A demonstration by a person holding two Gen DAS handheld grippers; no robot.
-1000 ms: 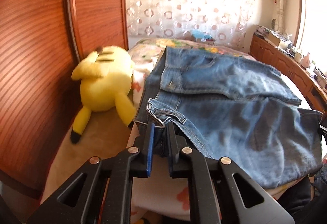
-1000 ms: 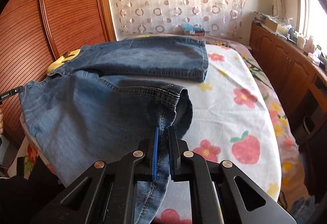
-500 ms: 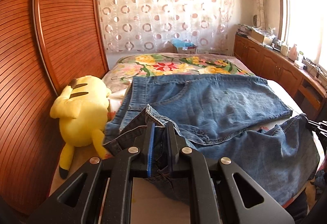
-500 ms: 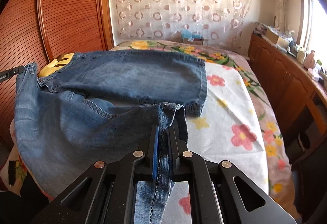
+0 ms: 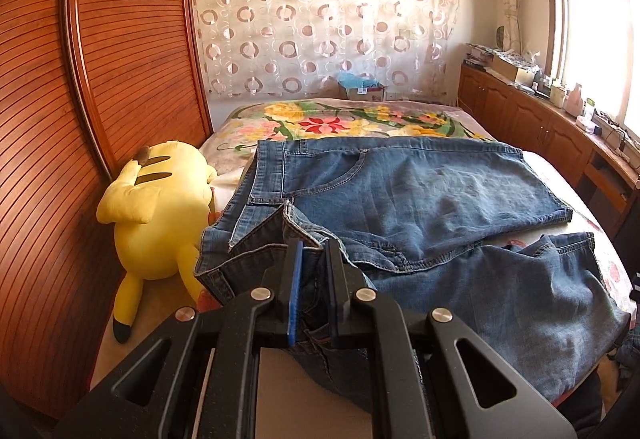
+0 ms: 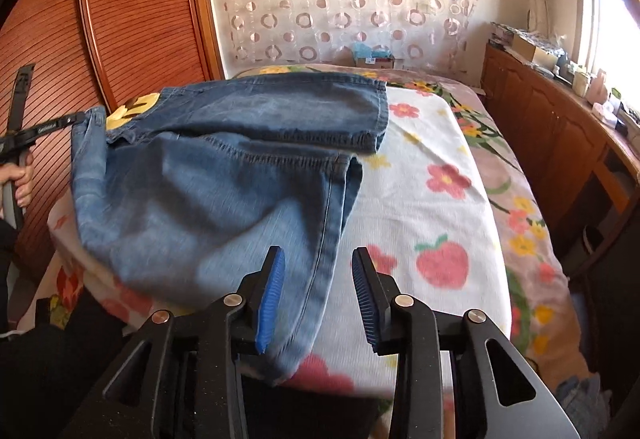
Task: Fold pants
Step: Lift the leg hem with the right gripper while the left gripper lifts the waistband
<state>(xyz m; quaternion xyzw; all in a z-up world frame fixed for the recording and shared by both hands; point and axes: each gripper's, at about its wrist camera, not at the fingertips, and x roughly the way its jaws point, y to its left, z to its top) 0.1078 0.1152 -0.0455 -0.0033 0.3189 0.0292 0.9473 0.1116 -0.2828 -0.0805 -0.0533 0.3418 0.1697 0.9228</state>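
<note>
While the jeans (image 5: 420, 199) lay spread across the flowered bedspread (image 6: 432, 207), one leg lay flat toward the far side and the other lay slack at the near edge, part of it hanging over; the left gripper (image 5: 312, 259) was clamped narrow on a bunched piece of the waistband, denim filling the gap between its blue pads; the right gripper (image 6: 318, 291) stood wide, its jaws well apart, with the hem end of the near leg lying loose between them and gripped by neither. A yellow plush toy (image 5: 160, 195) sat just beside the waistband, against the wooden wardrobe (image 5: 100, 79).

Denim of this kind looked thick and fairly heavy, soft enough to drape yet stiff along its seams and hems; it seemed unlikely to slip from ribbed pads, though the hanging part would probably drag the leg toward the edge if left free. Best holds, in my judgement, were the doubled waistband and the stitched hem, where the cloth is thickest; a pinch in the middle of a leg would likely take only one layer and let the rest sag.
</note>
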